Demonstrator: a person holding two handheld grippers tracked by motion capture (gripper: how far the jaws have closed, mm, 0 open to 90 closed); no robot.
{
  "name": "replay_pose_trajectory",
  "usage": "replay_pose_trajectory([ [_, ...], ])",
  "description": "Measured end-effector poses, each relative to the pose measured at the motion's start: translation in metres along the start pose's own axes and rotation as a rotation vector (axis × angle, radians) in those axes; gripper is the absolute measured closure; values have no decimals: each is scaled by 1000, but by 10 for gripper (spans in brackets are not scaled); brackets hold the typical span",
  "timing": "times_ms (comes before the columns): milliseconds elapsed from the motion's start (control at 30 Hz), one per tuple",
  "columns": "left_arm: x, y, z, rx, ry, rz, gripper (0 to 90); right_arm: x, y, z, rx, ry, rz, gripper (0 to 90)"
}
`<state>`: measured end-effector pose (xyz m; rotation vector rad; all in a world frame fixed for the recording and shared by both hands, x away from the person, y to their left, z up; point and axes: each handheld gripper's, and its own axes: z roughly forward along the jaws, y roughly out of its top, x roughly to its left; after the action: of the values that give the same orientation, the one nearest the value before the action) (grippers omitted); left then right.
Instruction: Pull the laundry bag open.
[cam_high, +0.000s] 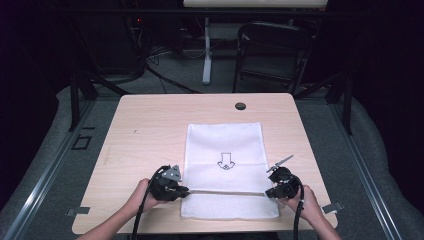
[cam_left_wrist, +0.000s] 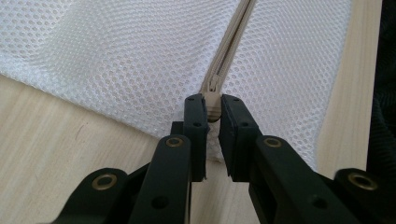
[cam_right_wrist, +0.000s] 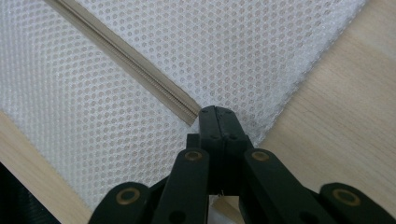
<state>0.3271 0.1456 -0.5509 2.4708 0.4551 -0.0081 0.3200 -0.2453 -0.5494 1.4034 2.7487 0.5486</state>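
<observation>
White mesh laundry bag (cam_high: 224, 150) lies flat on the wooden surface (cam_high: 145, 130), near-centre, towards the person's edge; black arrow print (cam_high: 225, 161) on its upper face. Beige zipper (cam_high: 225, 192) runs across the bag close to the near end, roughly between the two hands.

Left hand-held gripper (cam_high: 186, 190) at the bag's left edge: jaws clamped on the zipper slider (cam_left_wrist: 213, 108), which sits between the pads (cam_left_wrist: 195, 116); zipper tape runs away from it across the mesh (cam_left_wrist: 140, 56).

Right hand-held gripper (cam_high: 268, 193) at the bag's right edge: jaws fully clenched, tips (cam_right_wrist: 218, 122) sitting at the zipper's end (cam_right_wrist: 189, 114) on the mesh. Looks pinched on the bag fabric there, though the pinch itself is hidden by the jaws.

A dark round grommet hole (cam_high: 240, 106) lies in the surface beyond the bag. A folding chair (cam_high: 270, 50) stands on the floor behind.
</observation>
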Motion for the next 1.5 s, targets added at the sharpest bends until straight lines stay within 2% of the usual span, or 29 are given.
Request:
replay_pose_trajectory([
  [467,5,-19,-11,14,26,-47,816,0,0,0,-2,4,3,900],
  [633,7,-22,-14,37,53,-51,816,0,0,0,1,-2,-3,900],
  [667,10,-27,-16,9,35,-82,816,0,-1,0,-3,-2,-3,900],
  [800,7,-24,-15,26,53,-64,816,1,-1,0,-13,-12,3,900],
  [933,9,-25,-14,29,31,-75,814,2,-1,0,-15,-12,-8,900],
  [967,9,-25,-14,32,31,-80,813,3,-4,4,-74,3,7,900],
  [1000,9,-25,-13,33,31,-83,813,3,-4,4,-74,3,7,900],
  [1033,10,-25,-13,27,22,-93,812,1,-3,2,-55,3,-15,900],
  [1067,10,-24,-13,18,12,-106,797,4,-3,1,-45,-16,-78,861],
  [1100,10,-24,-13,18,12,-106,747,4,-3,1,-45,-16,-78,861],
  [1133,11,-23,-14,8,-13,-118,747,4,-3,0,-70,9,-85,754],
  [1167,9,-20,-16,3,-19,-138,603,5,-1,-8,-89,39,-99,690],
  [1200,9,-20,-16,3,-19,-138,554,8,0,-12,-129,14,-91,673],
  [1233,8,-18,-18,-4,-18,-144,554,8,0,-12,-129,14,-91,673],
  [1267,8,-16,-20,-11,-17,-155,496,8,1,-19,-141,13,-118,621],
  [1300,7,-15,-22,-13,-4,-158,445,10,1,-23,-163,4,-110,559],
  [1333,6,-13,-25,-17,19,-162,407,10,1,-27,-172,-26,-113,511],
  [1367,6,-13,-27,-25,36,-179,281,10,-1,-30,-183,-40,-116,429],
  [1400,5,-12,-30,-27,58,-195,281,9,-2,-33,-179,-40,-117,370],
  [1433,5,-12,-34,-32,92,-198,247,8,-4,-35,-182,-55,-108,321],
  [1467,5,-12,-38,-42,108,-213,204,7,-6,-38,-186,-76,-108,265],
  [1500,6,-13,-42,-46,120,-243,150,5,-9,-40,-198,-77,-105,182],
])
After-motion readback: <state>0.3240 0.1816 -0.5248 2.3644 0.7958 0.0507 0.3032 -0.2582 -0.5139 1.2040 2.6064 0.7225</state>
